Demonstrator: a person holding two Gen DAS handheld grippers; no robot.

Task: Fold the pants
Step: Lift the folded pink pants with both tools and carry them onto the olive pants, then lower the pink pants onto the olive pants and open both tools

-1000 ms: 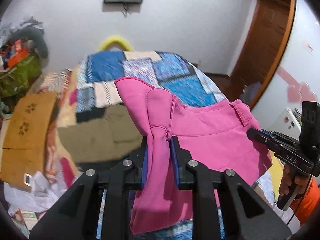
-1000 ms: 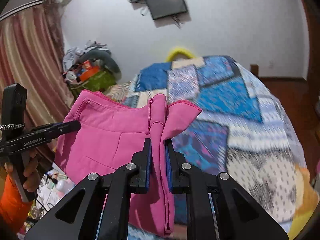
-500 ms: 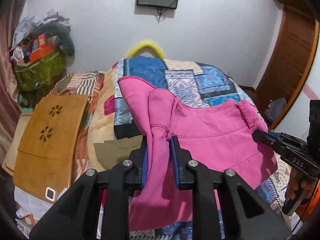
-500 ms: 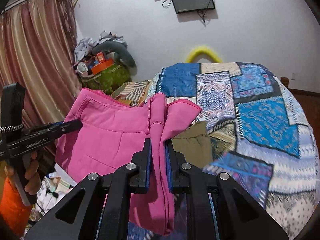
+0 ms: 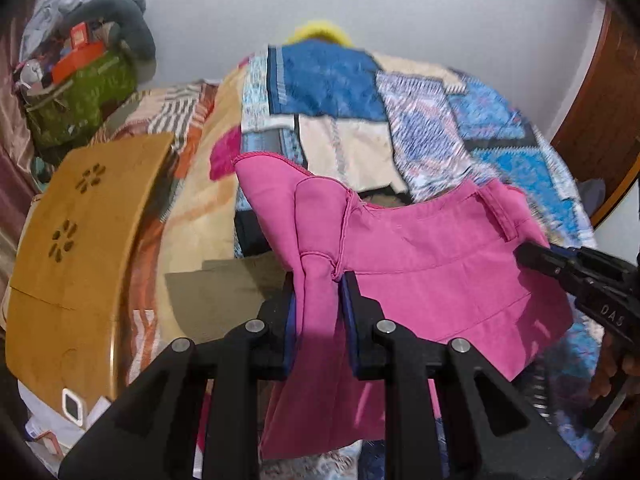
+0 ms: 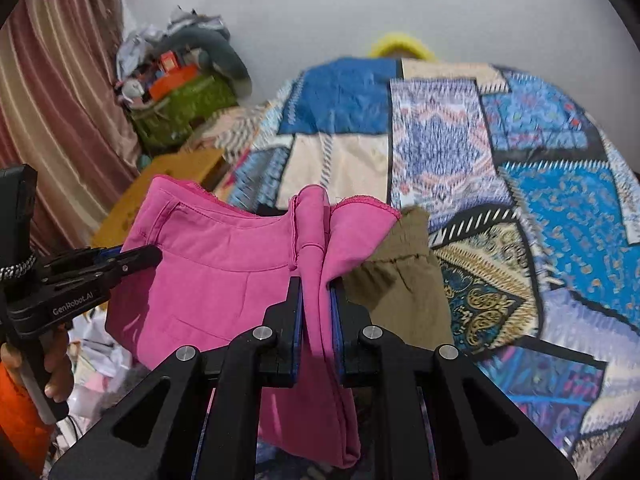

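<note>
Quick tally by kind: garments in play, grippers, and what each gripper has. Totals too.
Pink pants: 1, held up over the bed
Olive garment: 1, lying on the patchwork bedspread
Grippers: 2, left gripper and right gripper, each shut on the pink pants
Total: 2 garments, 2 grippers, 4 things

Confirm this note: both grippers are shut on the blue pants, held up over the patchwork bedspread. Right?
Not quite: the pants are pink, not blue, as both wrist views show. The left gripper and right gripper are each shut on them over the patchwork bedspread.
</note>
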